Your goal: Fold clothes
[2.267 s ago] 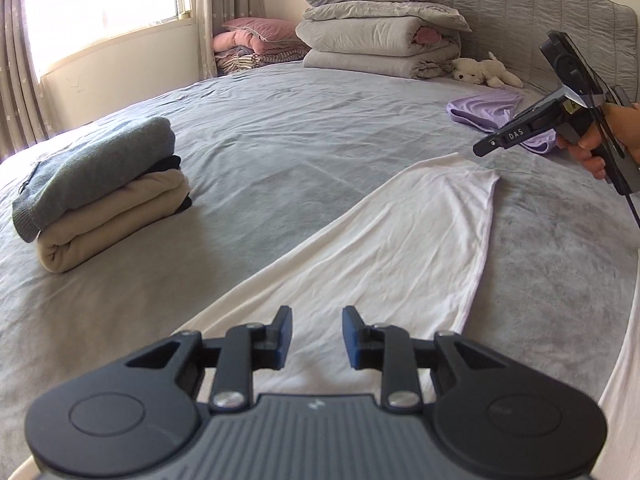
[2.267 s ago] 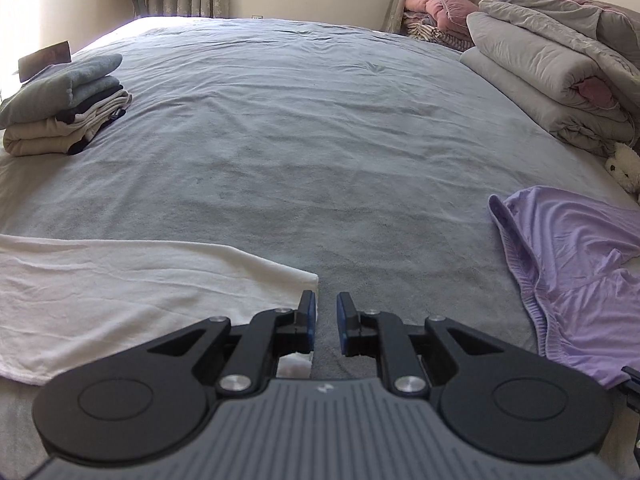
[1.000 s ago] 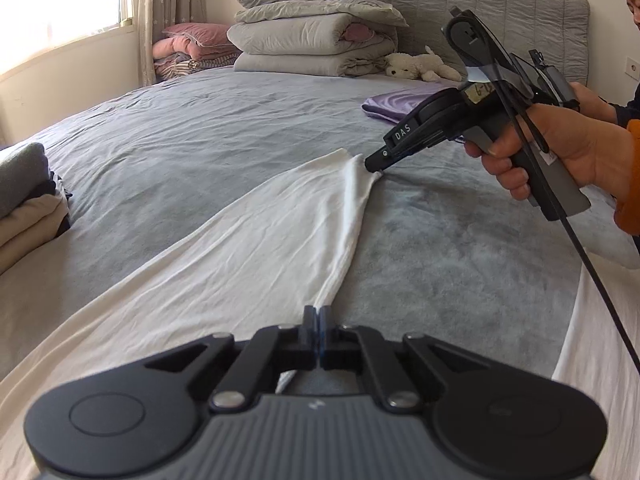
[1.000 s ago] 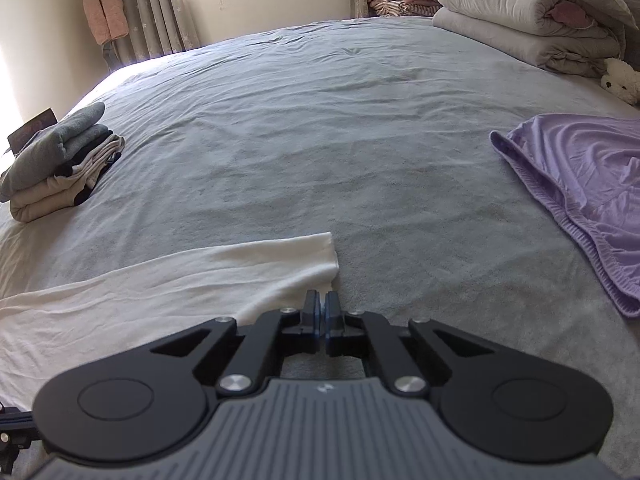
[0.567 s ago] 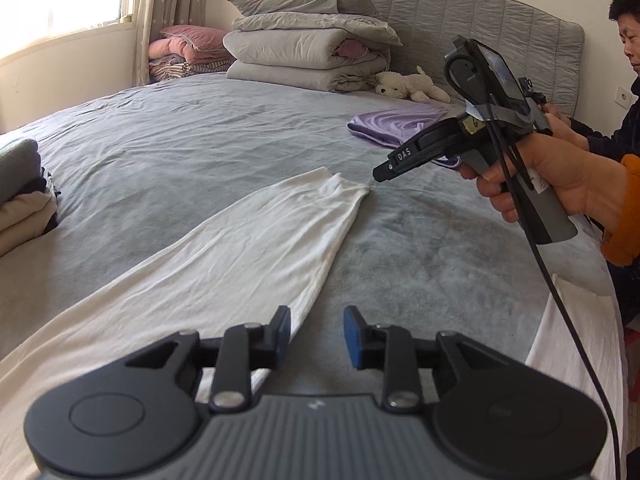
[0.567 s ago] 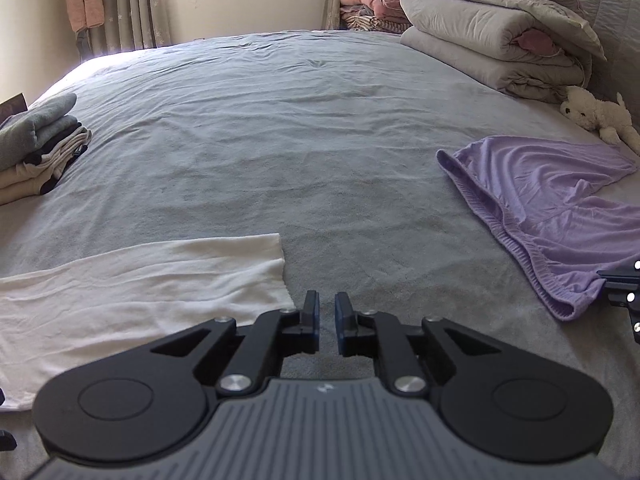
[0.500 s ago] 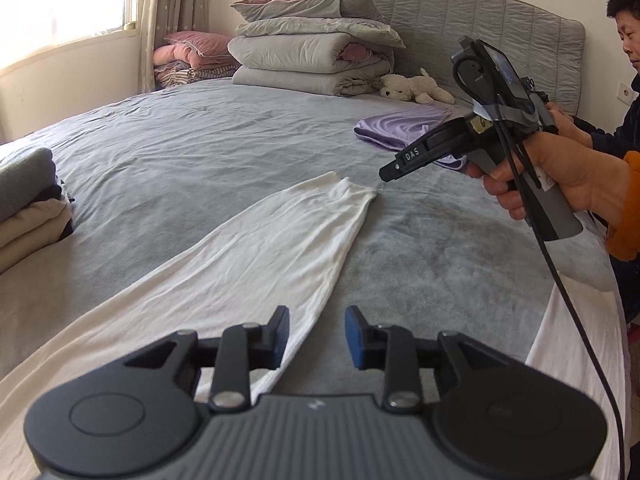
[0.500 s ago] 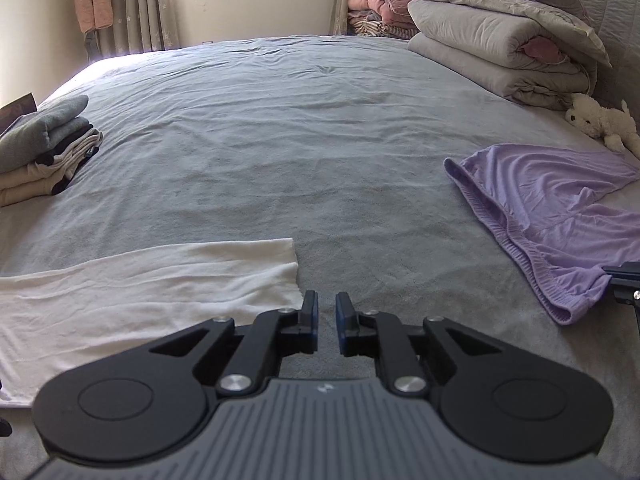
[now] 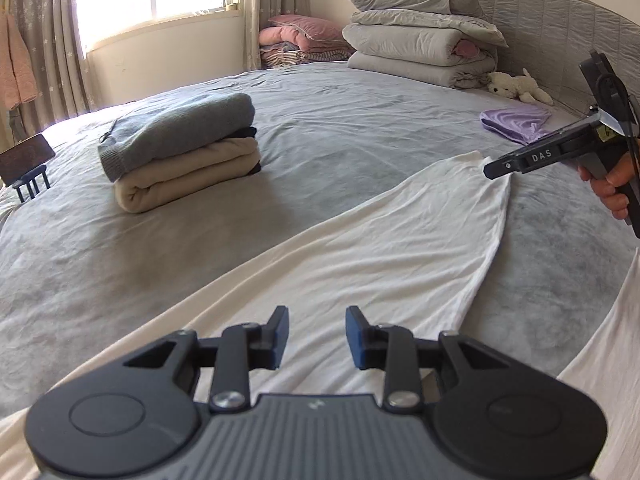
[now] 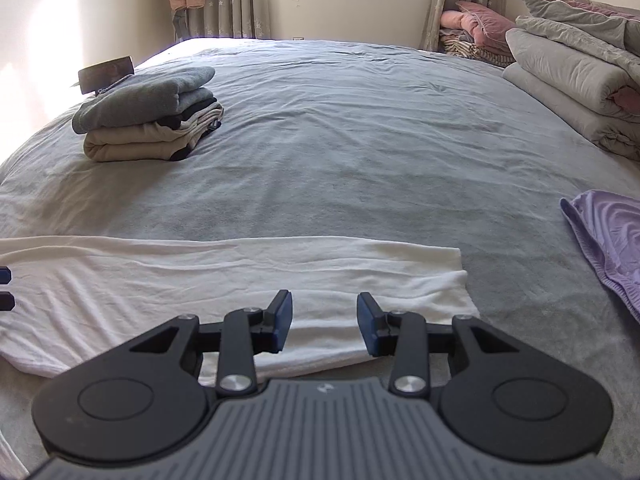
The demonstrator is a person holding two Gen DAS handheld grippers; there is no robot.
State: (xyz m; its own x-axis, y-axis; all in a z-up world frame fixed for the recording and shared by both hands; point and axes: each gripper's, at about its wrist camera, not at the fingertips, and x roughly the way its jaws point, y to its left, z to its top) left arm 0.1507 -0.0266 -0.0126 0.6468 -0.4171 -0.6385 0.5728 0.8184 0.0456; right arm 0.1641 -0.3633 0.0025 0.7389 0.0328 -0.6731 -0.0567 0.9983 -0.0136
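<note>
Both grippers have let go: a second ago each was pressed together on an edge of the white garment point(image 9: 384, 248), and now the left gripper point(image 9: 316, 336) stands spread with nothing between its pads, while the right gripper point(image 10: 323, 327) is opening further, its jaws apart above the cloth and pinching nothing. The garment lies flat on the bed point(image 9: 328, 128) as a long, narrow strip, its near edge doubled over, which suggests that a lengthwise fold has just been laid down and released. In the left view the right gripper point(image 9: 494, 170) hovers just beside the strip's far corner, held in a hand point(image 9: 612, 188); in the right view that same end of the strip point(image 10: 448, 284) sits just beyond the pads. Both views have also swung since half a second ago, so that the stack of folded clothes point(image 9: 180, 152) now sits well into frame. For the task, this looks like the close of one fold, with the next probably a crosswise one to shorten the strip before it joins the stack. A purple garment point(image 10: 604, 236) lies apart to the right, not yet folded. Creases run along the white cloth and may want smoothing first.
</note>
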